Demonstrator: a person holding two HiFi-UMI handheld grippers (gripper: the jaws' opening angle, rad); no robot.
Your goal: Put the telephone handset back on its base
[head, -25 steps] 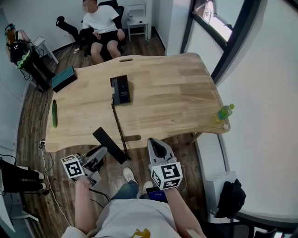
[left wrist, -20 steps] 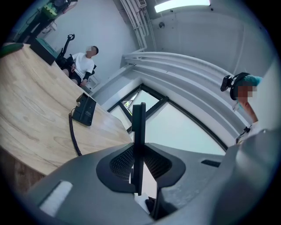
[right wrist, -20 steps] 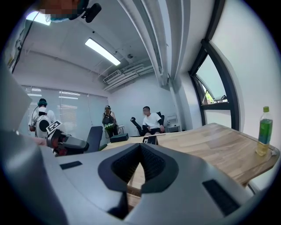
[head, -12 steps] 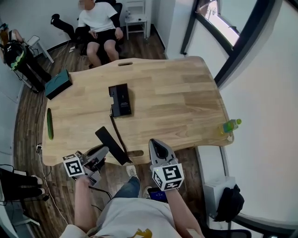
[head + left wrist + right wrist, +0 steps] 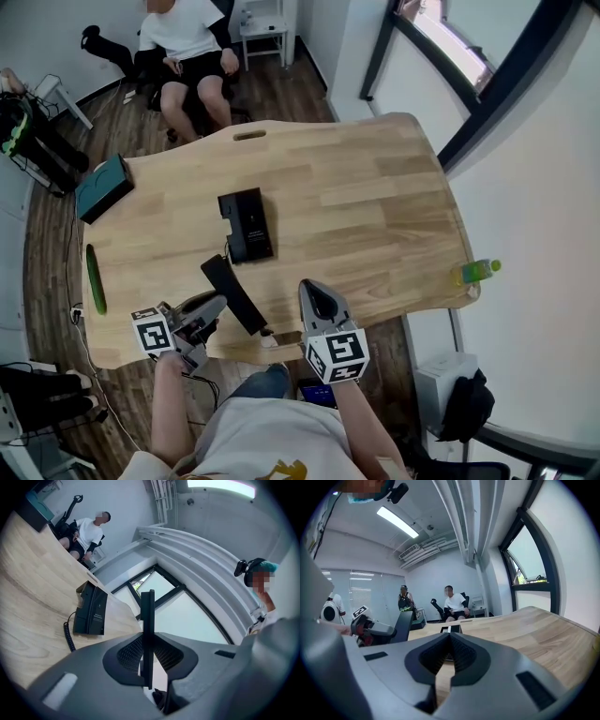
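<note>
The black telephone base (image 5: 246, 223) lies flat near the middle of the wooden table (image 5: 375, 206). My left gripper (image 5: 212, 306) is shut on the lower end of the black handset (image 5: 232, 293), which hangs over the table's near edge, just short of the base. In the left gripper view the handset (image 5: 147, 630) stands edge-on between the jaws, with the base (image 5: 93, 609) and coiled cord (image 5: 69, 637) ahead to the left. My right gripper (image 5: 314, 298) is shut and holds nothing, to the right of the handset. The right gripper view faces the base (image 5: 451, 629).
A green cucumber (image 5: 94, 278) lies near the table's left edge and a teal box (image 5: 103, 186) at its far left corner. A green bottle (image 5: 476, 272) stands at the right edge. A person (image 5: 187, 47) sits on a chair beyond the far side.
Both grippers and the handset have come forward from below the table's near edge to over it, closer to the base. The left gripper's hold on the handset is unchanged.
</note>
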